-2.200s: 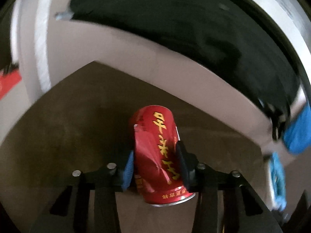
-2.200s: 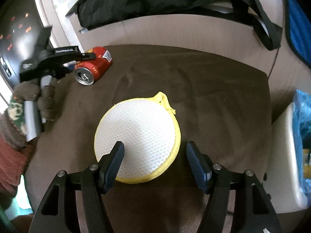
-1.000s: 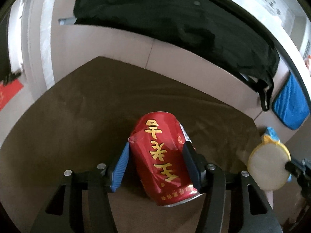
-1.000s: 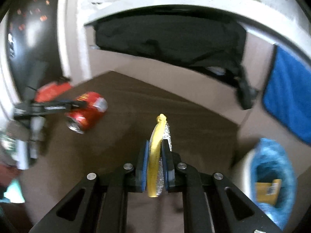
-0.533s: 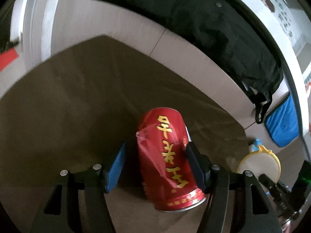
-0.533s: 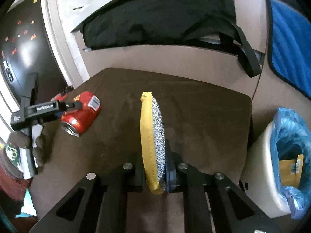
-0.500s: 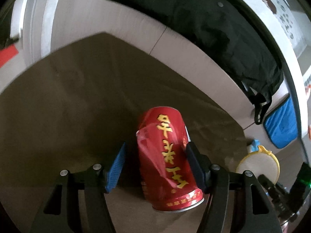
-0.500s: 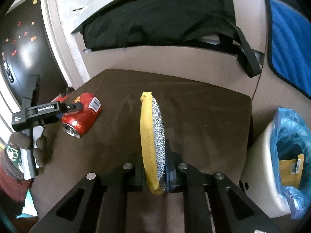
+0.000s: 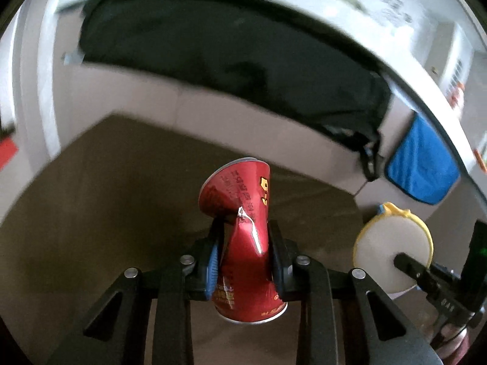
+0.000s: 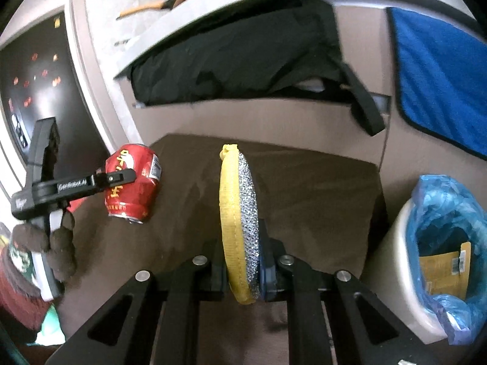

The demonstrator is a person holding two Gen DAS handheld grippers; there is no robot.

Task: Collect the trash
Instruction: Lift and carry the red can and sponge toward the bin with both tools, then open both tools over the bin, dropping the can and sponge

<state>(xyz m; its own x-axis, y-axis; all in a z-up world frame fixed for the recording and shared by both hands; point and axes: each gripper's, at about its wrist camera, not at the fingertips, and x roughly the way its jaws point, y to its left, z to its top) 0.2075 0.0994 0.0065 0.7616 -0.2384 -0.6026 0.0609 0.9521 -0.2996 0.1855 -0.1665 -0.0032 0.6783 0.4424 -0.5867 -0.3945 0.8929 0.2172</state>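
Note:
My left gripper [image 9: 243, 255] is shut on a red drink can [image 9: 243, 231] with gold lettering, crushed at the waist, held above the brown table [image 9: 106, 188]. The can and left gripper [image 10: 121, 178] also show at the left of the right wrist view, where the can [image 10: 131, 194] hangs in the air. My right gripper [image 10: 242, 267] is shut on a round yellow-rimmed scrubbing pad [image 10: 240, 222], held edge-on and upright above the table. The pad [image 9: 392, 252] shows at the right in the left wrist view.
A beige bin with a blue liner [image 10: 438, 243] stands right of the table and holds a yellow packet [image 10: 444, 270]. A black bag [image 10: 237, 64] lies on a shelf behind the table. A blue cloth [image 10: 441, 73] hangs at the back right.
The left gripper has squeezed the can, crushing it, and lifted it off the table. The right gripper still holds the pad upright, a little higher.

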